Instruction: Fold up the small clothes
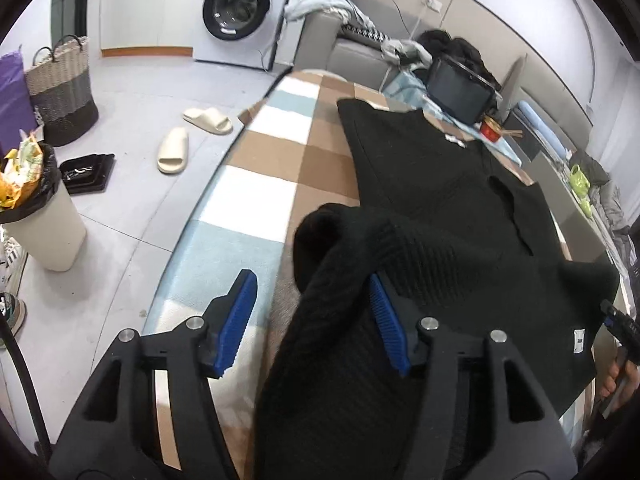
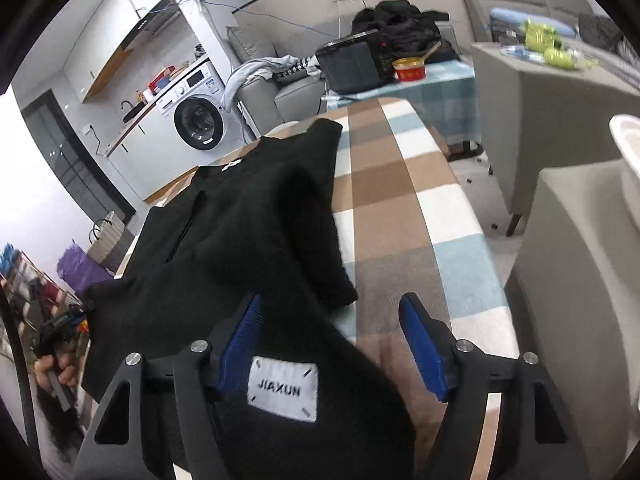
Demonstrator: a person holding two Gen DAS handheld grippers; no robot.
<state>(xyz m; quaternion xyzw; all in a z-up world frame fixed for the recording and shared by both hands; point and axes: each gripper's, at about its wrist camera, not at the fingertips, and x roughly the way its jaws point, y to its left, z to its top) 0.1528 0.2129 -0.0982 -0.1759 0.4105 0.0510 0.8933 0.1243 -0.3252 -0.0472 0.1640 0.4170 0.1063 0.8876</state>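
Both tilted down over the checked blanket [image 1: 256, 176]. Left gripper [image 1: 312, 320] and right gripper [image 2: 332, 344]: 2 jaws apart, black knit garment [image 1: 440, 208] loose between. Spread lengthwise along the blanket, collar far.

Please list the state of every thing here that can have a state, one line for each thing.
Black knit garment: spread on the checked blanket, near edge bunched between both grippers' jaws.
Left gripper: open, knit lying against one pad.
Right gripper: open, labelled edge between the fingers.
Washing machine: door closed.
Waste bin: overfull.
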